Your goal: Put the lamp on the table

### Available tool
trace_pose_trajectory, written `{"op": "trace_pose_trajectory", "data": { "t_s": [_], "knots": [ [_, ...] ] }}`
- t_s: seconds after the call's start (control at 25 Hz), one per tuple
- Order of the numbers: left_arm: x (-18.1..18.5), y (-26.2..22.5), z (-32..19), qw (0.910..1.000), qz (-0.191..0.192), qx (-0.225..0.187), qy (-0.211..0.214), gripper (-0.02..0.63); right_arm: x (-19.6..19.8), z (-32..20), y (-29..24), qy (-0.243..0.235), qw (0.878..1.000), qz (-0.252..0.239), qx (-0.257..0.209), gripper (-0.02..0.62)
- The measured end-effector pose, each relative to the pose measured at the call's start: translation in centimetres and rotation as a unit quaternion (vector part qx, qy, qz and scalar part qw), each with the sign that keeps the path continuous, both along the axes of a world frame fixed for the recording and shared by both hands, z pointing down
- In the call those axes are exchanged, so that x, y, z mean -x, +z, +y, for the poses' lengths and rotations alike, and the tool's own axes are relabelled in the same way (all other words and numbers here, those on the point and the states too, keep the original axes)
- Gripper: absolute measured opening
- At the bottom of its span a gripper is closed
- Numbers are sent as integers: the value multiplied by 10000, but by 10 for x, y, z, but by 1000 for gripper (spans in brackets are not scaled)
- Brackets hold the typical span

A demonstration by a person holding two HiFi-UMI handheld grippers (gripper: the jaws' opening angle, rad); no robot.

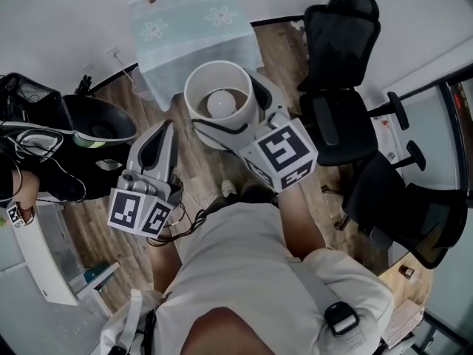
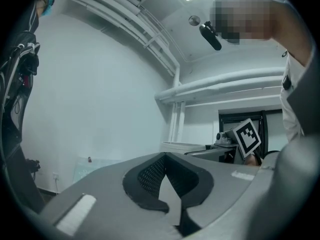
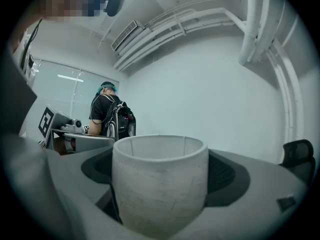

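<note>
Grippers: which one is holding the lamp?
The right gripper: its jaws clamp the white lamp by its shade. The left gripper is shut on nothing.

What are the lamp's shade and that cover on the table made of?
Shade: probably fabric or paper, matte off-white; faint streaks show, with thin ribs inside. Table cover: seemingly soft cloth, pale with printed flowers; its edges hang down.

Wood floor (image 1: 281, 58), white wall (image 1: 66, 21), black office chairs (image 1: 340, 35).
</note>
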State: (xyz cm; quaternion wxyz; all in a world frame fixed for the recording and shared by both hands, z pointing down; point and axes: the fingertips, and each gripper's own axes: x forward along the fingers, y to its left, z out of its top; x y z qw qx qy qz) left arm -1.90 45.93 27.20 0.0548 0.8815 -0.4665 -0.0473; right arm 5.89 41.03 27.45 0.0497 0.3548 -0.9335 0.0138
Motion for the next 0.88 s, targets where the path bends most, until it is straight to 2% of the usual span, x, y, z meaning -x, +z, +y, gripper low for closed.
{"op": "trace_pose_trajectory", "data": {
  "t_s": [0.28, 0.48, 0.88],
  "knots": [
    [5, 5, -57, 9999, 61, 110, 2, 2, 10, -57, 3, -59, 9999, 28, 88, 526],
    [-3, 13, -71, 9999, 49, 91, -88, 2, 3, -71, 11, -172, 9998, -10, 67, 526],
    [0, 10, -172, 9998, 101, 152, -107, 2, 11, -172, 12, -216, 9997, -10, 123, 526]
  ]
}}
